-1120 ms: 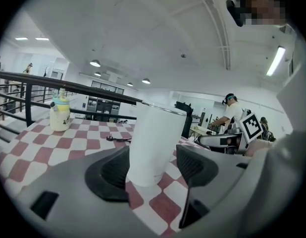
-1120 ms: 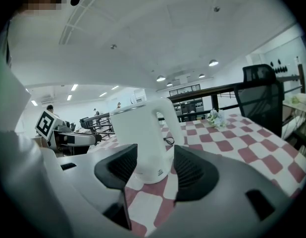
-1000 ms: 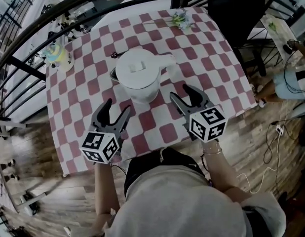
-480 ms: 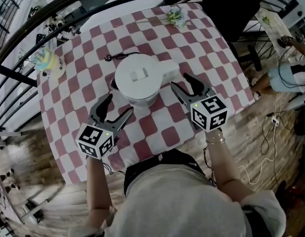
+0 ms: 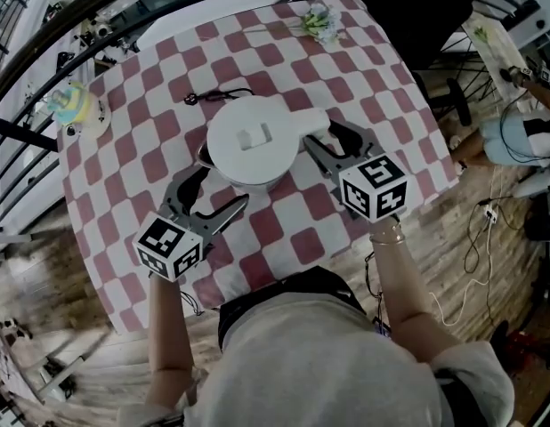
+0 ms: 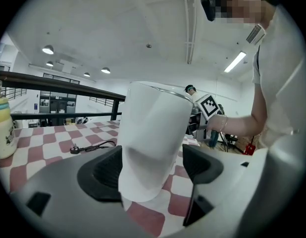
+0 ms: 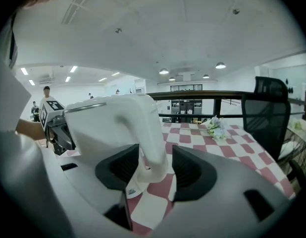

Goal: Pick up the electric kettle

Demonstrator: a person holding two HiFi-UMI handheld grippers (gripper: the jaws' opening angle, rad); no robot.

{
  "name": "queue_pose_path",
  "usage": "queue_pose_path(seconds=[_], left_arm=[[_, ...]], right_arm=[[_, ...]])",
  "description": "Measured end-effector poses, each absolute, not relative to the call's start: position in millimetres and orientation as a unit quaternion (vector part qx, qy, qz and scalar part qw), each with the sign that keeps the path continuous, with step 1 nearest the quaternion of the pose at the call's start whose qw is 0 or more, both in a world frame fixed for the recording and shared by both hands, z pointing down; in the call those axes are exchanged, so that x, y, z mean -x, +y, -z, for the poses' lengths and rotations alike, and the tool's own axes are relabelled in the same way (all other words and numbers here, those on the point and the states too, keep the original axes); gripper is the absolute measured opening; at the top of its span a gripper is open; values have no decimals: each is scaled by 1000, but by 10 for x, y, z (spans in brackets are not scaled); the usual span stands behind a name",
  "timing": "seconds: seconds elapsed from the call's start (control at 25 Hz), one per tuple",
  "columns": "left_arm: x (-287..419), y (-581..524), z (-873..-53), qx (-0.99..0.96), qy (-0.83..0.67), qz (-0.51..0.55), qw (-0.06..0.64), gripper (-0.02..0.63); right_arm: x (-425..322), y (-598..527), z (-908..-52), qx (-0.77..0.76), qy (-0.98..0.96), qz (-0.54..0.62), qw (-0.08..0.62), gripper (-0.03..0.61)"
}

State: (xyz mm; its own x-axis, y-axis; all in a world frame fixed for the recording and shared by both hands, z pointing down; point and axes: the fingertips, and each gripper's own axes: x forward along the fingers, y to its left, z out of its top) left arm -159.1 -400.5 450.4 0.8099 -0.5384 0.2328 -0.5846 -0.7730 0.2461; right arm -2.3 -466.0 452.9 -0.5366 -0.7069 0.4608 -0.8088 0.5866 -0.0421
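Near the table's edge, the left gripper [image 5: 219, 189] has just been opening and its jaws stand spread wide just short of the white electric kettle [image 5: 257, 140], which sits mid-table on the checkered tablecloth [image 5: 288, 234]. It should steady the body. The right gripper [image 5: 321, 139] has just been closing its jaws around the handle [image 7: 152, 145] without yet pinching it, and should clamp squarely before lifting. Both grippers are closer to the kettle than a second ago.

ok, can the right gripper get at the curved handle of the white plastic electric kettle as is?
Probably yes: the curved handle of the white plastic electric kettle sits between the jaws of the right gripper, which have just been closing. Nothing blocks it. The pads don't look clamped yet.
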Motion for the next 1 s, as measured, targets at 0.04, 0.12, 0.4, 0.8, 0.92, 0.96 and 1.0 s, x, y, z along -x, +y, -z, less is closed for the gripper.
queue_pose_path(seconds=[0.04, 0.12, 0.4, 0.8, 0.92, 0.96, 1.0], left_arm=[[1584, -4011, -4497, -940, -296, -70, 157, 380], [1574, -4031, -4495, -941, -291, -68, 160, 385], [1507, -4048, -4589, -946, -267, -88, 163, 393], [1481, -4089, -4611, -945, -276, -106, 142, 400], [1466, -4088, -4608, -944, -281, -106, 137, 402], [1465, -4087, -4604, -944, -283, -106, 134, 402], [1465, -4085, -4599, -944, -285, -106, 131, 402]], right_arm=[[36, -4675, -4530, -436, -868, -125, 203, 205], [67, -4702, -4535, -433, -869, -125, 204, 198], [119, -4763, -4571, -427, -872, -114, 211, 172], [121, -4775, -4552, -450, -864, -94, 206, 164], [102, -4776, -4560, -461, -860, -101, 193, 166], [97, -4776, -4563, -464, -859, -104, 192, 166], [95, -4775, -4567, -465, -858, -106, 192, 166]])
